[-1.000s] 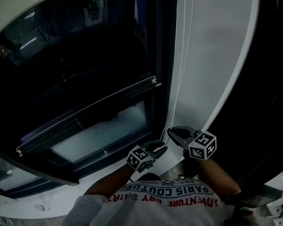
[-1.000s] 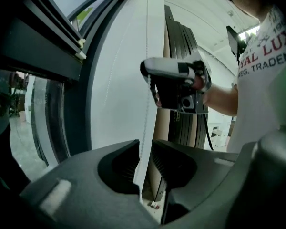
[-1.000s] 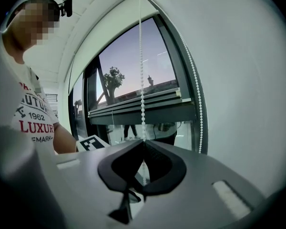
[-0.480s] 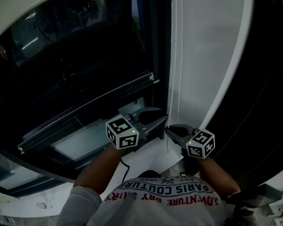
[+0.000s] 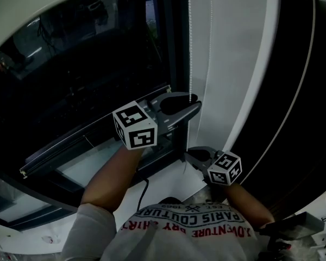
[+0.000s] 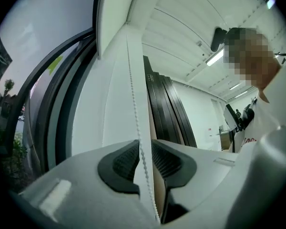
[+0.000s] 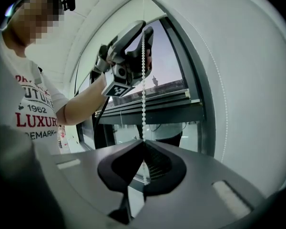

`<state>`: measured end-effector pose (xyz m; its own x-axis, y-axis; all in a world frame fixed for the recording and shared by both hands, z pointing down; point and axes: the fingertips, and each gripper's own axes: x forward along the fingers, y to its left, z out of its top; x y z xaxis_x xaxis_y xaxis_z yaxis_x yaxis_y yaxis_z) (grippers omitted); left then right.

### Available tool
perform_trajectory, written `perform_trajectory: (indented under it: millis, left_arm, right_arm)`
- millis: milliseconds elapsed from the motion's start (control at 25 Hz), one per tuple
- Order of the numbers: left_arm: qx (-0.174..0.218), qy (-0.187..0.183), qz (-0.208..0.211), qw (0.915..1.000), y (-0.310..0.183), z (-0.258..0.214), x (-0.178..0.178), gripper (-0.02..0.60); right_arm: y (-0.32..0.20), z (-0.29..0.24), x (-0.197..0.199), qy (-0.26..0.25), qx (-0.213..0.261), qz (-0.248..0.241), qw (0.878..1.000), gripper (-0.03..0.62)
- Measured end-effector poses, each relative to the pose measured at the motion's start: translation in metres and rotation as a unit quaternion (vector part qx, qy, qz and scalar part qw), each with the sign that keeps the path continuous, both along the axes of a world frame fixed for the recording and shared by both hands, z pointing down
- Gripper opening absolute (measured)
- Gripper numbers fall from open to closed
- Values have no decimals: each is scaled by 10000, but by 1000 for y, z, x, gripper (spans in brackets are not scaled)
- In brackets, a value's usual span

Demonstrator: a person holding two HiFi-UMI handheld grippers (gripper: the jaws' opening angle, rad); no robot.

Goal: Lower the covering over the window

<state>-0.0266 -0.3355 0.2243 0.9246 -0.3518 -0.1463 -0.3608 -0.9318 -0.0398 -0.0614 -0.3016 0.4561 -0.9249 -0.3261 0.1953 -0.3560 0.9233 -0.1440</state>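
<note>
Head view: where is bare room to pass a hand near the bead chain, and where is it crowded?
Free: the white panel right of the bead chain, and the white ledge between window frame and shirt. Crowded: the chain beside the frame, where the left gripper, open around it, sits above the right gripper, shut on it.

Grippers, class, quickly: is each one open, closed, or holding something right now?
Left gripper: open, the bead chain between its jaws, not gripped.
Right gripper: shut on the bead chain.
</note>
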Motion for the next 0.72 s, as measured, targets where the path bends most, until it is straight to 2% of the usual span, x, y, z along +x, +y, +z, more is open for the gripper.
perform_trajectory:
  millis: [160,240,720]
  left_arm:
    - [32,39,-16,10000,3,-16,4,59]
    - [42,-5,-128,9999,2,-17,4,18]
    - [-30,-29,-295,9996,5,-16,-1,5]
  right_arm:
    - [4,1,-1,-5,14,-33,10000,5]
    - [4,1,-1,-12,18,-42,10000,5]
    - [5,0,1,-96,-3,13,10000,5]
